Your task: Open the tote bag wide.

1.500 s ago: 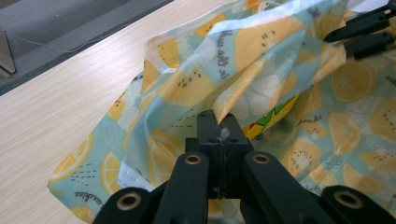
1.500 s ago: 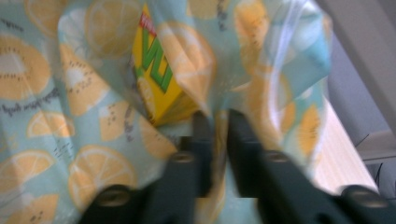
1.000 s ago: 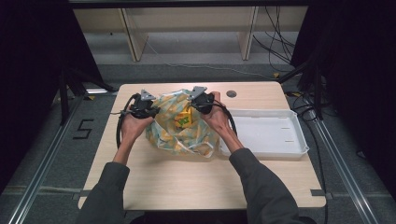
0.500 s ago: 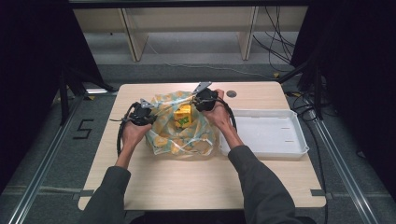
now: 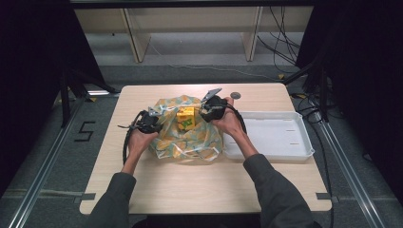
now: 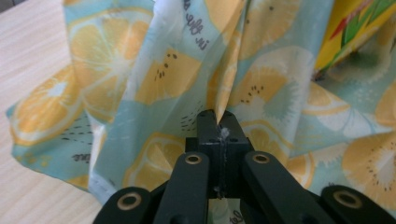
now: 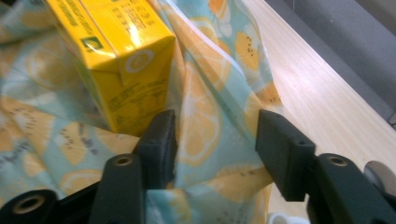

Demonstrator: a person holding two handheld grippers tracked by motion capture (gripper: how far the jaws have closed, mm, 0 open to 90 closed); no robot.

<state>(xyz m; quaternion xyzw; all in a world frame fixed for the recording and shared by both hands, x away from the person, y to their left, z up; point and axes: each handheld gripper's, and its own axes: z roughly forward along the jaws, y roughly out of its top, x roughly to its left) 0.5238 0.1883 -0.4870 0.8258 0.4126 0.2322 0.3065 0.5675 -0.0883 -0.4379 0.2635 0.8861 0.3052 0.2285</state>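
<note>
Here, both hands (image 5: 138, 137) low beside bag (image 5: 190, 137).

Both forearms come in from the bottom edge, sleeves grey, hands set apart w/ 1 gripper each; left gripper (image 5: 151, 119) sits lower and nearer the person, its 2 jaws pinched tight together on a fold of cloth (image 6: 187, 70). Right gripper (image 5: 209, 110) sits farther up; jaws have just been opening, now parted, pads off the cloth between them.

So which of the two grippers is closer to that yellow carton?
Right. The right gripper stands open beside the yellow carton, one jaw at its base. The left gripper is farther off, clamped on the fruit-print bag at its edge.
</note>
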